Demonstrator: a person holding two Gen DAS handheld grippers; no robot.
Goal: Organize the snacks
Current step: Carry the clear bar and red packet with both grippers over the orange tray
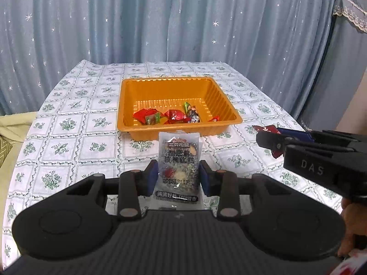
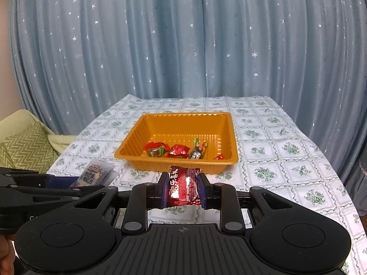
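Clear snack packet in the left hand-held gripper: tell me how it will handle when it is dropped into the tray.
The clear snack packet stands straight between the pads, so it is probably fairly stiff. Its glossy film may slip. It looks flat and light, so it should land in the orange tray without rolling.

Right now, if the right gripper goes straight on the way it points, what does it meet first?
Probably the orange tray, at its near wall: it lies straight ahead of the right gripper, which is shut on a red packet. Depth is unclear.

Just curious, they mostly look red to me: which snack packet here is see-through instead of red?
The clear packet with dark printed characters, gripped in the left claw. The right claw holds a shiny red packet, and the orange tray holds mostly red wrappers.
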